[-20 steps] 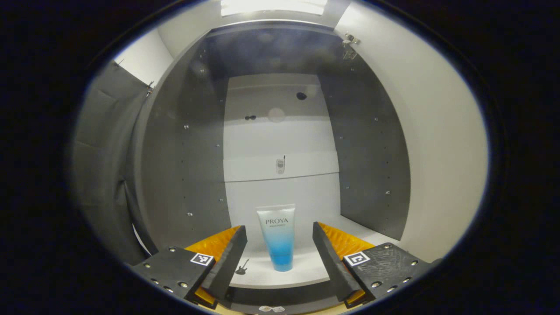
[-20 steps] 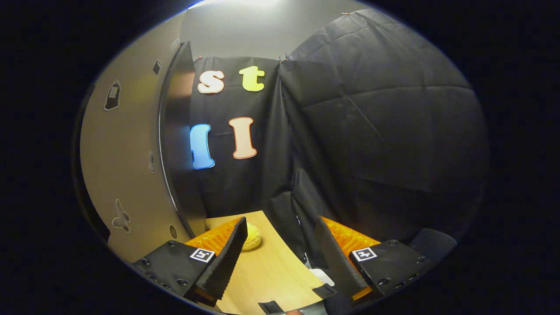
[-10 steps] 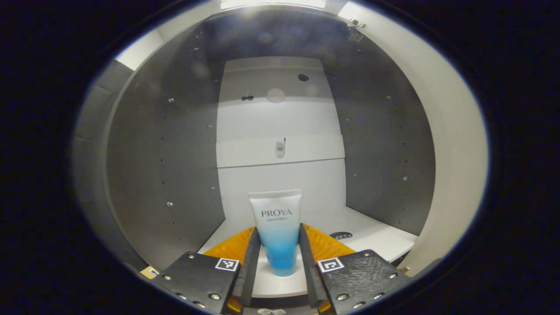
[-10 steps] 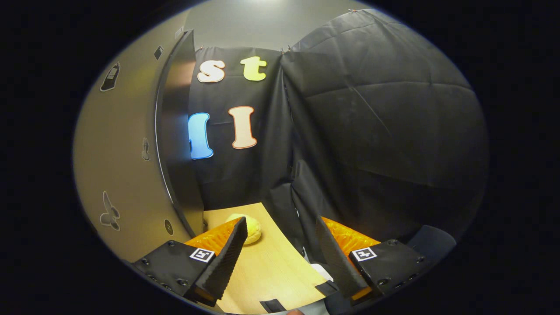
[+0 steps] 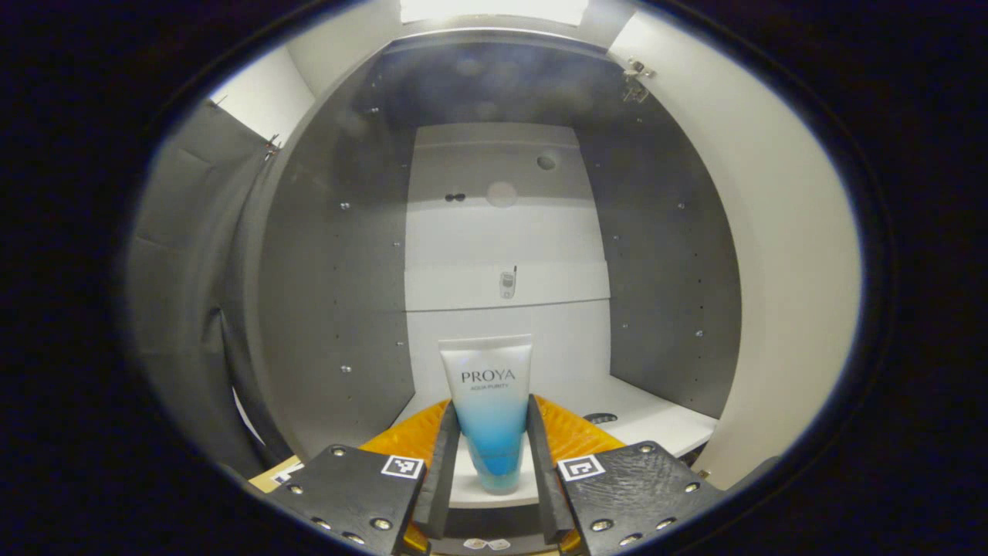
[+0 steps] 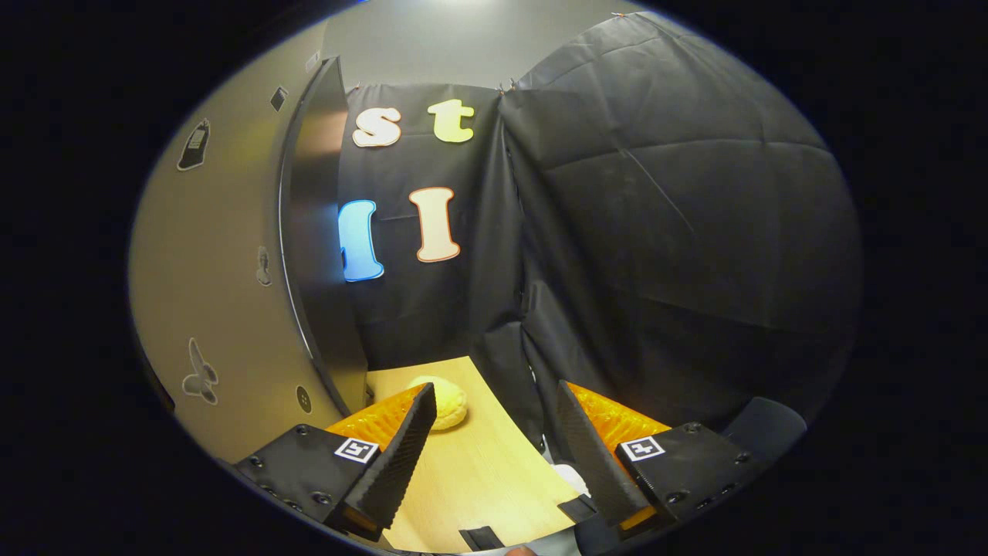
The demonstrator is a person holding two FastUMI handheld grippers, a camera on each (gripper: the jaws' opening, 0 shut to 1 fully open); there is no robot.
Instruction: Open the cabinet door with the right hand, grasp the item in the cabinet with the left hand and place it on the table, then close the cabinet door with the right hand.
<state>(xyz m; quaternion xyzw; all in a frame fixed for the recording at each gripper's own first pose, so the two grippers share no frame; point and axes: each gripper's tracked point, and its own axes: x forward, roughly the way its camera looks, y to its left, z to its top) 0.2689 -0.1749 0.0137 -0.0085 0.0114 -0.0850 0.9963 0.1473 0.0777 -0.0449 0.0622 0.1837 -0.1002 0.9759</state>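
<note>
Two fingers of the left gripper (image 5: 490,471) press on either side of a white-and-blue tube (image 5: 489,413); the tube stands upright, cap down, its long axis vertical, at the front edge of the cabinet (image 5: 324,309) floor, squarely between the fingers. By my judgement the lift-out comes next, so the tube must travel back toward the camera, past that front edge, then down to the table (image 6: 471,479); the cabinet door (image 6: 231,255) stands open. Farther off, the right gripper (image 6: 494,455) hangs with fingers apart and empty above the table's near edge, a yellow bun (image 6: 441,406) lying beyond its fingertips.
</note>
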